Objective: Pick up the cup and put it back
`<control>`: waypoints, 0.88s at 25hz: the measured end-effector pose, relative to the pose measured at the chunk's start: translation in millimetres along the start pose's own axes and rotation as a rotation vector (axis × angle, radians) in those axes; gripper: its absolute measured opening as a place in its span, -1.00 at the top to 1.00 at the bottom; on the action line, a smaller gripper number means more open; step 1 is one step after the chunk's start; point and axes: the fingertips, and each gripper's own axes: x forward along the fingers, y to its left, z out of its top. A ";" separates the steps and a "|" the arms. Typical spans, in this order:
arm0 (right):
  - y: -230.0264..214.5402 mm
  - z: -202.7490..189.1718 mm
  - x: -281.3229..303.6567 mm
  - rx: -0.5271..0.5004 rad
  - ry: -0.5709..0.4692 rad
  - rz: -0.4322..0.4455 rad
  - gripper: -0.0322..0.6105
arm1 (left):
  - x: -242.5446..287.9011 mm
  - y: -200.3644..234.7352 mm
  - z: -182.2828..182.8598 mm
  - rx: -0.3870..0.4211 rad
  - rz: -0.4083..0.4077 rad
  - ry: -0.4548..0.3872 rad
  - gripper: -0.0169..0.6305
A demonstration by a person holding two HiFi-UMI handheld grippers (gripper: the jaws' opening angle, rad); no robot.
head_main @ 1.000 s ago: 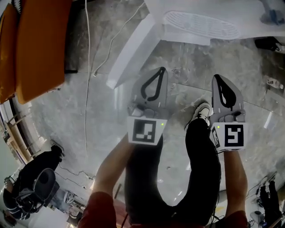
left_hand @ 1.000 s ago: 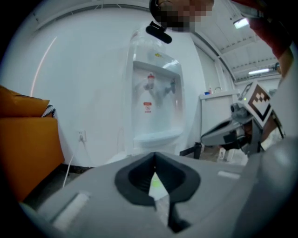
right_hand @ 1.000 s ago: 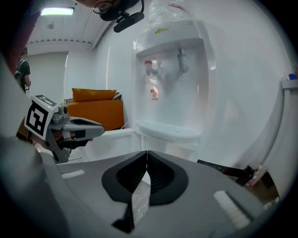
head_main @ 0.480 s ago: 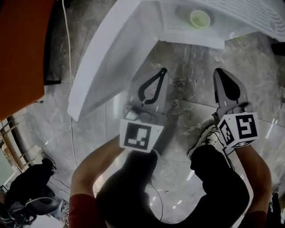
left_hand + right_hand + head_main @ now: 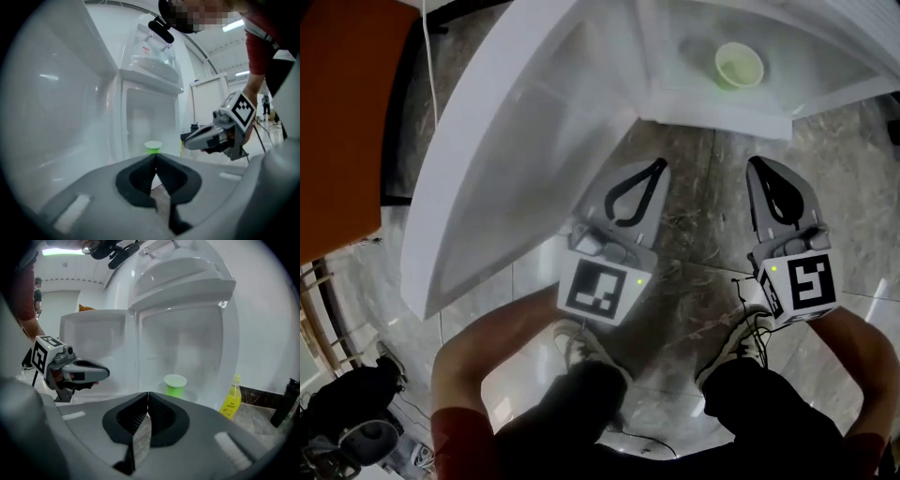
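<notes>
Shoes (image 5: pixel 577 343) and dark trouser legs stand nearest, on a grey marble floor (image 5: pixel 694 187). Just ahead, the left tongs (image 5: pixel 652 169) and right tongs (image 5: pixel 759 169) are held side by side above that floor. Each pair is pressed together with nothing between them. Beyond them is an open white fridge (image 5: pixel 675 56), its door (image 5: pixel 516 159) swung out to the left. The green cup (image 5: pixel 739 66) stands upright on the floor of the fridge's lower compartment, well apart from both tongs. Farther right, a yellow bottle (image 5: pixel 231 400) stands just beside the fridge
</notes>
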 end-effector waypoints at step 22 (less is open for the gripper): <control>-14.4 -13.7 6.5 0.047 -0.033 -0.016 0.89 | 33.5 0.5 7.6 -0.034 0.022 -0.084 0.95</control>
